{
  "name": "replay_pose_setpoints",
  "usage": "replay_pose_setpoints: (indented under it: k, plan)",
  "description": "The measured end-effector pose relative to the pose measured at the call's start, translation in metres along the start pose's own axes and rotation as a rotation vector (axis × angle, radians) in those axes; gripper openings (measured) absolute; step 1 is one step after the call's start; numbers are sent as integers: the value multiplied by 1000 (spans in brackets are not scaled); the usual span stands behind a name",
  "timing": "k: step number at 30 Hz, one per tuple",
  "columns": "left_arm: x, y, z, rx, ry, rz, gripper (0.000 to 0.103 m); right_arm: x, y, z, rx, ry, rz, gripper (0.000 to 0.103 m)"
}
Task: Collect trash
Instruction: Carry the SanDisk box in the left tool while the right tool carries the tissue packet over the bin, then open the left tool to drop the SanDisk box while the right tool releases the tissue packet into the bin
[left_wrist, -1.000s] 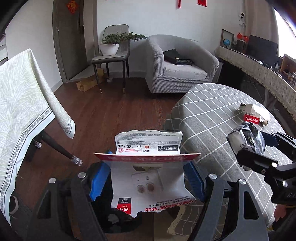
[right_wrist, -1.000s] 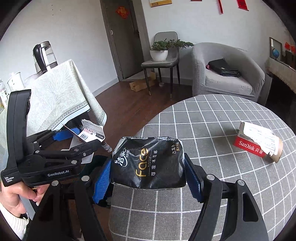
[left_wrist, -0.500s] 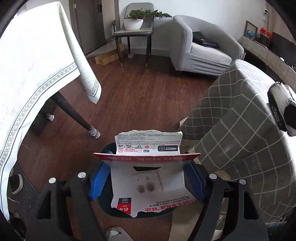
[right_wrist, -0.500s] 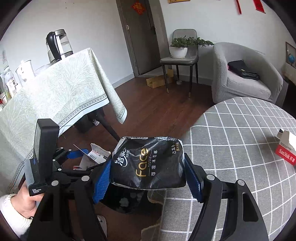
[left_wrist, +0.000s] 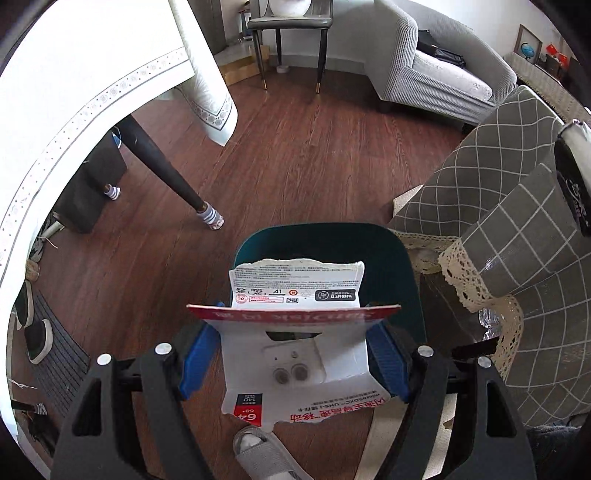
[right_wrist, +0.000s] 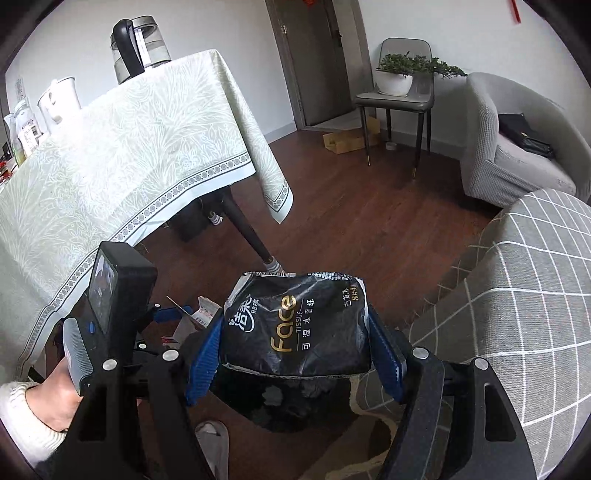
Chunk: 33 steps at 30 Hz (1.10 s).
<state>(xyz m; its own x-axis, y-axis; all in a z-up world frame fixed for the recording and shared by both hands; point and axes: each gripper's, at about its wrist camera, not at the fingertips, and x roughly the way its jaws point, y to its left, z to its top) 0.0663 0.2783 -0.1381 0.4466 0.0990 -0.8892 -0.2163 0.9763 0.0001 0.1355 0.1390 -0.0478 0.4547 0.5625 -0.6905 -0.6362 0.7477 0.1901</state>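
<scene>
My left gripper (left_wrist: 293, 360) is shut on a torn white and red SanDisk card package (left_wrist: 295, 332) and holds it over a dark teal trash bin (left_wrist: 325, 240) on the floor. My right gripper (right_wrist: 295, 354) is shut on a black Face tissue pack (right_wrist: 295, 325), held above the same dark bin (right_wrist: 288, 406). The left gripper (right_wrist: 110, 314) with its package (right_wrist: 201, 314) also shows in the right wrist view, lower left. The tissue pack shows at the right edge of the left wrist view (left_wrist: 572, 184).
A grey checked tablecloth with lace trim (left_wrist: 517, 221) hangs right of the bin. A table with a pale green cloth (right_wrist: 129, 166) and dark leg (left_wrist: 166, 173) stands left. A grey armchair (left_wrist: 436, 66), a chair (right_wrist: 402, 99) and slippers (left_wrist: 258, 450) are around.
Both grippers have moved left off the round table and tilted down over the trash bin on the floor, each keeping its item. The SanDisk box on the table has left view.
</scene>
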Motion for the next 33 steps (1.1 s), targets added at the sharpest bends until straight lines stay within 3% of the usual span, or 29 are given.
replay_pose_setpoints:
  k: [4, 10, 18, 33]
  plan:
    - [1, 7, -2, -2, 10, -12, 80, 17, 2, -1, 11, 25, 7, 73]
    - [-3, 17, -1, -4, 12, -29, 90, 37, 4, 0, 21, 45, 8, 73]
    - [-15, 30, 6, -42, -29, -26, 90, 60, 5, -1, 21, 84, 5, 73]
    - [-69, 33, 32, -43, -191, -21, 67, 110, 23, -11, 7, 176, 29, 73]
